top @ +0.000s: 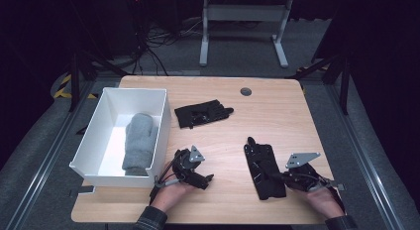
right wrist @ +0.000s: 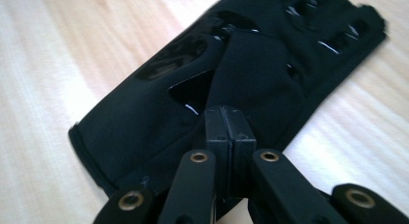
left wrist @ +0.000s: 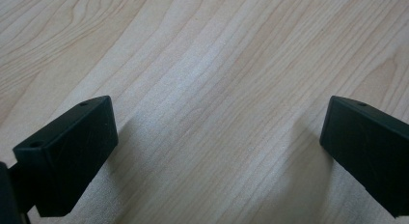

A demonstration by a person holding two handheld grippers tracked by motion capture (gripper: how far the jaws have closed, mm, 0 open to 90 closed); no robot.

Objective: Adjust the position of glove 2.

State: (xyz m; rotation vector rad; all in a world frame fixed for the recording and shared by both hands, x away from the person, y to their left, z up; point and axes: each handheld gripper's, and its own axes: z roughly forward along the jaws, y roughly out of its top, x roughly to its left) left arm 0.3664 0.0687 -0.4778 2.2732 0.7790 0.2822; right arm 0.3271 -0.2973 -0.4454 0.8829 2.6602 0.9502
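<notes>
black glove (right wrist: 241,74) pinched in closed right gripper (right wrist: 225,119), cuff edge hidden; left gripper (left wrist: 217,137) wide, empty

Light wooden rectangular table (top: 277,116) with a small round grey grommet (top: 245,91) near the far edge. White rectangular plastic bin (top: 94,128) at the left, holding a grey knitted mitten (top: 137,143). Second black fabric glove (top: 202,113) lying just right of bin.

High view: overhead, facing fwd/down on whole bench (top: 277,103). Gripper views: close, low along jaws; right one shares black glove (right wrist: 251,64) w/ high view.
</notes>
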